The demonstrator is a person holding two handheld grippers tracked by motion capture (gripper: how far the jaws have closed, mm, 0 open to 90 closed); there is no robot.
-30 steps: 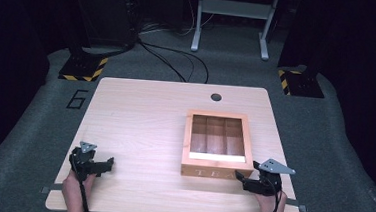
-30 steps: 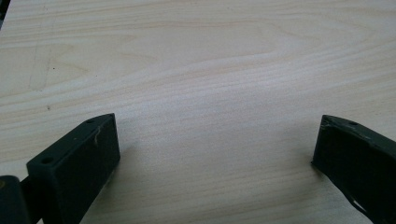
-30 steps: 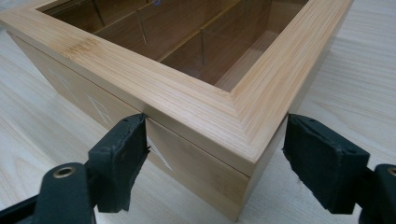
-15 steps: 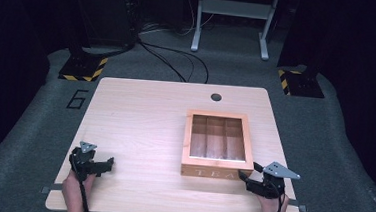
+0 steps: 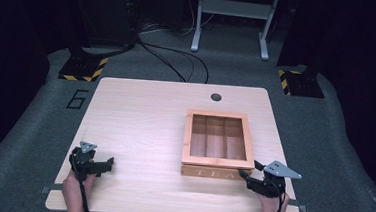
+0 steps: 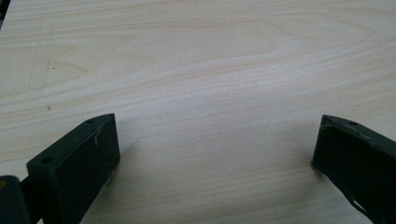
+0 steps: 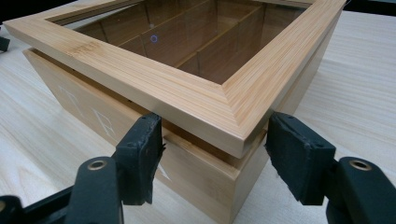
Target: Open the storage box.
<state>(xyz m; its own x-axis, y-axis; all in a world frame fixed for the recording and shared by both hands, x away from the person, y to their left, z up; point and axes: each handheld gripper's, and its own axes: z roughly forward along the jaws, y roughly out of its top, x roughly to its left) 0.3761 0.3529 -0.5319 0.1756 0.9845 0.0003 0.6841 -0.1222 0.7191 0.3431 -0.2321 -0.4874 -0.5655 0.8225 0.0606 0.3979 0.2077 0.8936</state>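
The wooden tea box (image 5: 218, 145) sits on our table (image 5: 140, 117), near the right front edge. Our right gripper (image 7: 212, 156) has just been closing around its front corner, under the lid, pads touching. Our left gripper (image 6: 215, 154) rests wide open, holding nothing.

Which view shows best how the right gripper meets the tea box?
The right gripper view: its jaws, which have just been closing, straddle the near corner of the tea box under the lid rim. The high view shows the right gripper small at that corner. The left gripper view shows bare table.
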